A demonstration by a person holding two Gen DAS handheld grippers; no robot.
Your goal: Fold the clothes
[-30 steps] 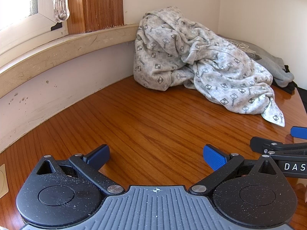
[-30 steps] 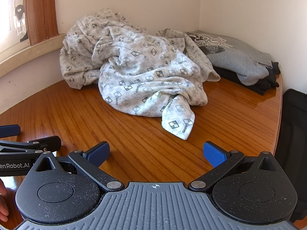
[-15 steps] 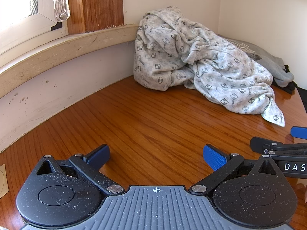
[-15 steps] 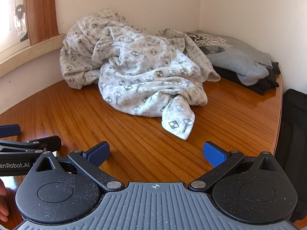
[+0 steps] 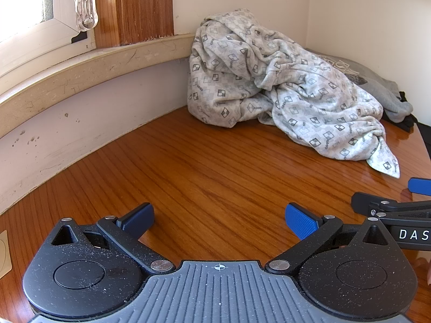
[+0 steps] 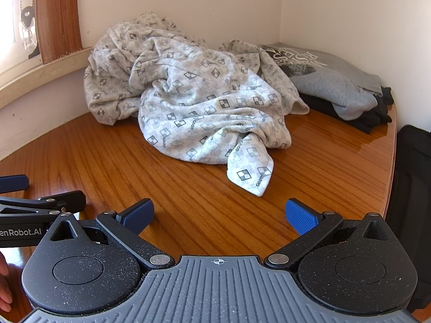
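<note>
No movement; crumpled garment (image 6: pixel 199 107) beyond spread fingers (image 6: pixel 300 216).

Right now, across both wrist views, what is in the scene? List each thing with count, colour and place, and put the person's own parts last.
Patterned garment: one, pale grey-white with checked squares, crumpled at the back of the table.
Folded clothes: one stack, grey printed top over black items, back right corner.
Table: one, glossy orange-brown wood, under everything.
Window sill: one, beige, along the left wall.
Window handle: one, clear and silver, upper left.
Black bag: one, off the table's right edge.
Left gripper: black with blue pads, open, empty, over the near table.
Right gripper: same, open, empty, beside the left.
</note>
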